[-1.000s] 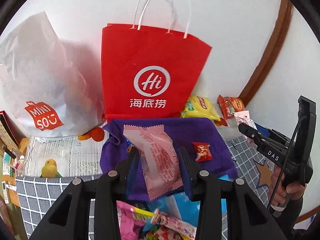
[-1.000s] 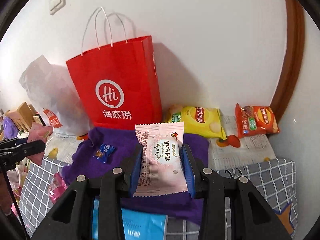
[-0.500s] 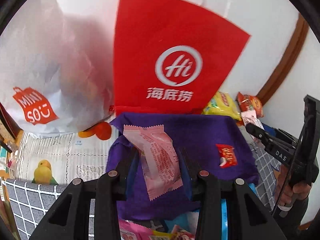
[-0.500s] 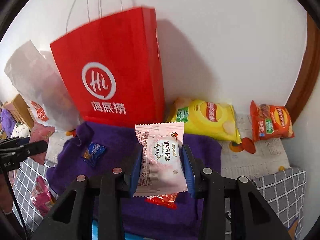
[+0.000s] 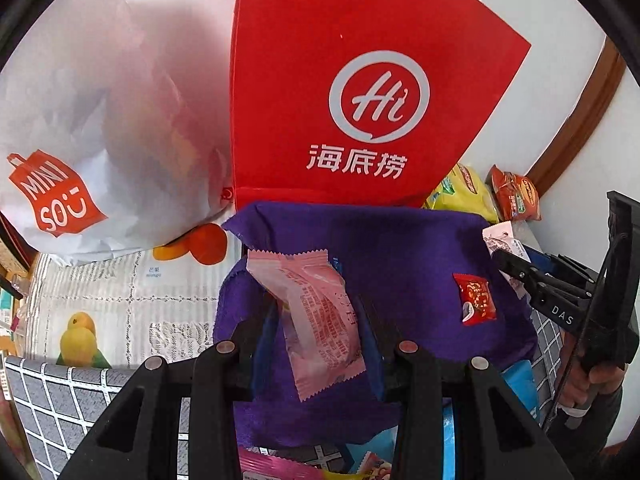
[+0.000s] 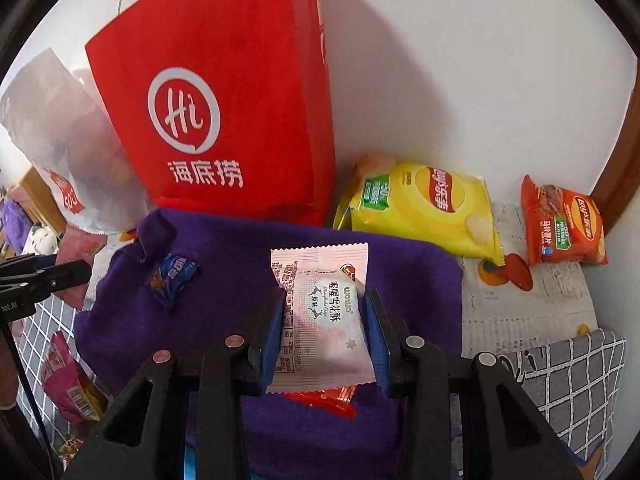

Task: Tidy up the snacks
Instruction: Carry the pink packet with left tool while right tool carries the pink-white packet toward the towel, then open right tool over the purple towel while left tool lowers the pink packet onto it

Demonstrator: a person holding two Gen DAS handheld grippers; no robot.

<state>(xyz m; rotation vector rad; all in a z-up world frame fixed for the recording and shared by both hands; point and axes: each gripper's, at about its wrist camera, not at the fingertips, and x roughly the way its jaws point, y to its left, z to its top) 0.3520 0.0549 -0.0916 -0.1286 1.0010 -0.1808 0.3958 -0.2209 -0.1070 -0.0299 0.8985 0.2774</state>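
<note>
My left gripper (image 5: 316,312) is shut on a pink snack packet (image 5: 316,312), held tilted above a purple cloth (image 5: 380,240). My right gripper (image 6: 322,308) is shut on a second pink snack packet (image 6: 322,320), label up, above the same purple cloth (image 6: 240,248). On the cloth lie a small red candy (image 5: 474,300) and a small blue candy (image 6: 174,274). Another red wrapper (image 6: 334,398) peeks out under the right packet. A red paper bag (image 5: 360,100) stands against the wall right behind the cloth. The right gripper also shows at the right edge of the left wrist view.
A white plastic bag (image 5: 80,120) stands left of the red bag. A yellow chip bag (image 6: 424,204) and an orange chip bag (image 6: 564,224) lie by the wall on the right. More packets (image 6: 68,380) lie near the front on a grid-pattern cloth (image 6: 572,376).
Both grippers have come down and closer to the purple cloth and red bag, each still holding its pink packet. The bag's handles have left the views.
</note>
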